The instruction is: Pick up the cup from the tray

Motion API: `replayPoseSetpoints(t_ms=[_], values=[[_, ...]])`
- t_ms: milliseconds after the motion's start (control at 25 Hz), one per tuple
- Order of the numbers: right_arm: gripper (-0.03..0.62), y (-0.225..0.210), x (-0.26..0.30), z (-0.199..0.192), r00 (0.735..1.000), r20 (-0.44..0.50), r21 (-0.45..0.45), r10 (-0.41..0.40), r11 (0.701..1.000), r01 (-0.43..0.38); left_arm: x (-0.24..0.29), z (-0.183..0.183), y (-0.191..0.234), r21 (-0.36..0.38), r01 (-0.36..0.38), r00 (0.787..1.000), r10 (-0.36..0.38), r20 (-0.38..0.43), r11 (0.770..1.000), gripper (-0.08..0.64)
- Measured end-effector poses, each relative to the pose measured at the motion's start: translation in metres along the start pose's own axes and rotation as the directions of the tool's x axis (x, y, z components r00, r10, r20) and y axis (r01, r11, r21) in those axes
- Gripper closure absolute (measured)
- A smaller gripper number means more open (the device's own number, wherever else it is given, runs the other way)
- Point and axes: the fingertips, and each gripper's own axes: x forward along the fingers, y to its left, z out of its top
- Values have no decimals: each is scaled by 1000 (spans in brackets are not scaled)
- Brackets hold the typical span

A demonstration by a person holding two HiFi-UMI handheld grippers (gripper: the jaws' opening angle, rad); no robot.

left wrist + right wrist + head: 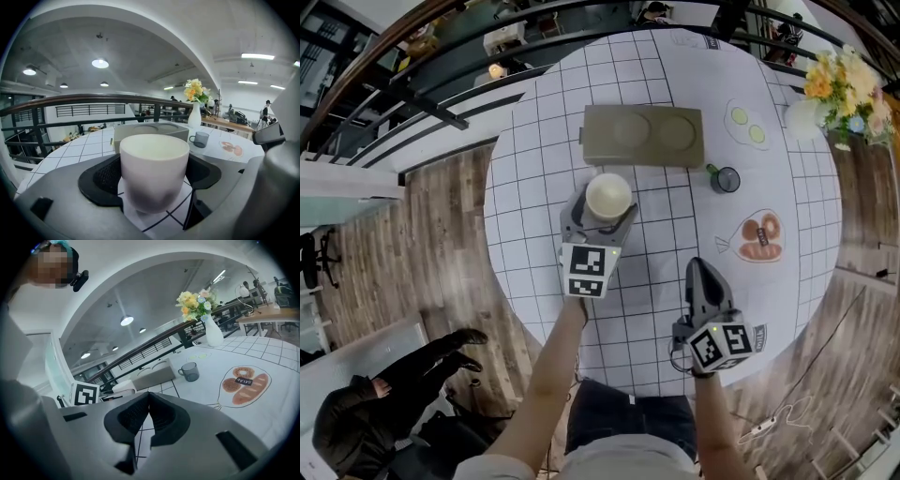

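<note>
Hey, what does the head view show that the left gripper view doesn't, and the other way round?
Head view only: the person's forearms, the marker cubes, the egg drawing. Left gripper view only: ceiling lights, and the black pads pressing the white cup's sides. Both: that cup, the tray, grey mug, flowers, bread drawing, gridded table.

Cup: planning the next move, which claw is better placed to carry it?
Left. The left claw grips the cup between its pads; the right claw is shut, empty, away from it.
</note>
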Motion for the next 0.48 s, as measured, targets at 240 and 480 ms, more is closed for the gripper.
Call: replayPoseSetpoints(t_ms=[240, 480], values=[[583, 3, 1, 1, 1000, 6, 0, -5, 1000, 5, -1, -1, -1, 20, 8, 1000, -9, 9, 1000, 137], [583, 7, 3, -1, 1000, -2, -12, 0, 1000, 0, -3, -6, -2, 35, 15, 1000, -15, 11, 999, 137]])
